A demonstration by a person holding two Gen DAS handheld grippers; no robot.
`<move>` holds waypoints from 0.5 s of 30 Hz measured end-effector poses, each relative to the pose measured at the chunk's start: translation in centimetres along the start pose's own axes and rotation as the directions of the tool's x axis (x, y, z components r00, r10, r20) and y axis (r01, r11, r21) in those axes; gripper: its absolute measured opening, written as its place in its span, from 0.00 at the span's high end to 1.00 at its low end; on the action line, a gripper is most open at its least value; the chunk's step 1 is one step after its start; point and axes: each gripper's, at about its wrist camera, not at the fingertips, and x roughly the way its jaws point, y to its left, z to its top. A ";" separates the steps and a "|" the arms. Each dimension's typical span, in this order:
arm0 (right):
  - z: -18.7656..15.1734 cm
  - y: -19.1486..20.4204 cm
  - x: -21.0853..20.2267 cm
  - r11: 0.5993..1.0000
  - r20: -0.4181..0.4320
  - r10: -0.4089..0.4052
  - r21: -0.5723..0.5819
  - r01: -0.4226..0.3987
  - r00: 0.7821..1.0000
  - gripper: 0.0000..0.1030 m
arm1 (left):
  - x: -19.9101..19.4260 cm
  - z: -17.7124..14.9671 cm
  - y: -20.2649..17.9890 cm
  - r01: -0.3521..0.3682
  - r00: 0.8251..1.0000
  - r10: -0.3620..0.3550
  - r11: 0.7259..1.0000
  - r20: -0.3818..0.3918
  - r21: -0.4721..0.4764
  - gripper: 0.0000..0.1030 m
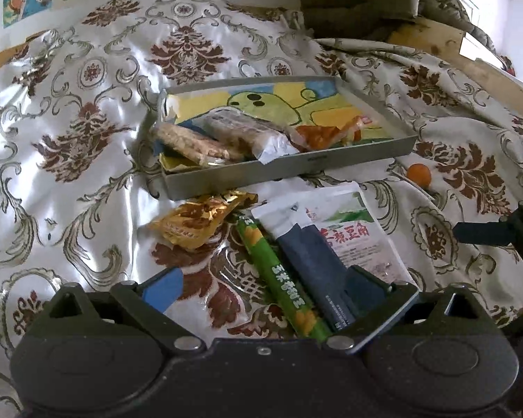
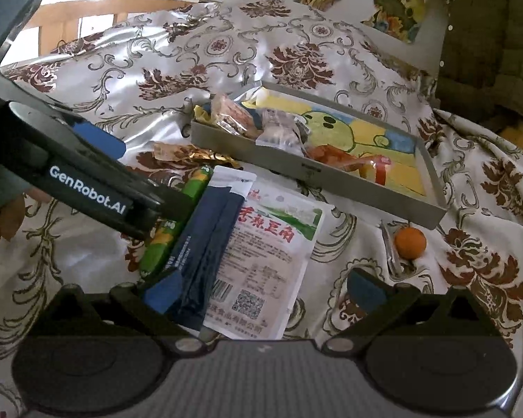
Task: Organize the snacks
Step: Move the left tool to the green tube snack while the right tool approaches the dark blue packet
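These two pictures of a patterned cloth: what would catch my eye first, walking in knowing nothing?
Probably the grey tray in the middle of the brown-and-silver cloth, with a green cartoon figure painted on its floor and a few wrapped snacks piled at one end. In front of it lie loose packets: a gold wrapper, a green stick, a dark blue sachet on a white pouch. A small orange ball sits alone beside the tray.
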 end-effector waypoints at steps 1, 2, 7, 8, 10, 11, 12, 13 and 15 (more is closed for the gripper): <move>0.0 0.0 0.1 1.000 0.000 0.003 0.004 -0.003 1.000 0.00 | 0.1 0.0 0.1 0.000 1.000 0.000 1.000 -0.006 -0.004 0.03; 0.0 0.0 0.2 1.000 -0.003 0.005 0.007 -0.005 1.000 0.00 | 0.3 -0.1 0.1 -0.003 1.000 0.003 1.000 -0.013 -0.005 0.03; 0.1 0.0 0.6 0.999 -0.005 0.037 0.035 -0.037 0.999 0.00 | 0.7 -0.2 0.4 -0.009 1.000 0.008 1.000 -0.026 -0.019 0.07; 0.1 0.0 0.6 0.999 0.000 0.040 0.036 -0.040 0.999 0.00 | 0.8 -0.2 0.5 -0.003 1.000 0.002 1.000 -0.029 -0.025 0.09; 0.2 0.0 0.5 0.998 0.012 0.051 0.043 -0.052 0.999 0.00 | 0.9 -0.2 0.7 0.009 0.999 -0.011 0.999 -0.036 -0.042 0.15; 0.3 0.0 0.6 0.997 0.014 0.058 0.048 -0.059 0.998 0.00 | 1.0 -0.2 0.8 0.017 0.999 -0.018 0.999 -0.035 -0.052 0.17; 0.3 0.0 0.6 0.996 0.018 0.065 0.055 -0.066 0.998 0.01 | 1.1 -0.3 0.9 0.024 0.999 -0.026 0.998 -0.034 -0.058 0.21; 0.3 0.0 0.6 0.996 0.021 0.067 0.062 -0.068 0.998 0.02 | 1.1 -0.3 0.8 0.033 0.999 -0.035 0.998 -0.031 -0.062 0.25; 0.3 0.0 0.8 0.995 0.014 0.060 0.076 -0.061 0.998 0.11 | 1.1 -0.3 0.6 0.057 0.998 -0.059 0.997 -0.025 -0.055 0.29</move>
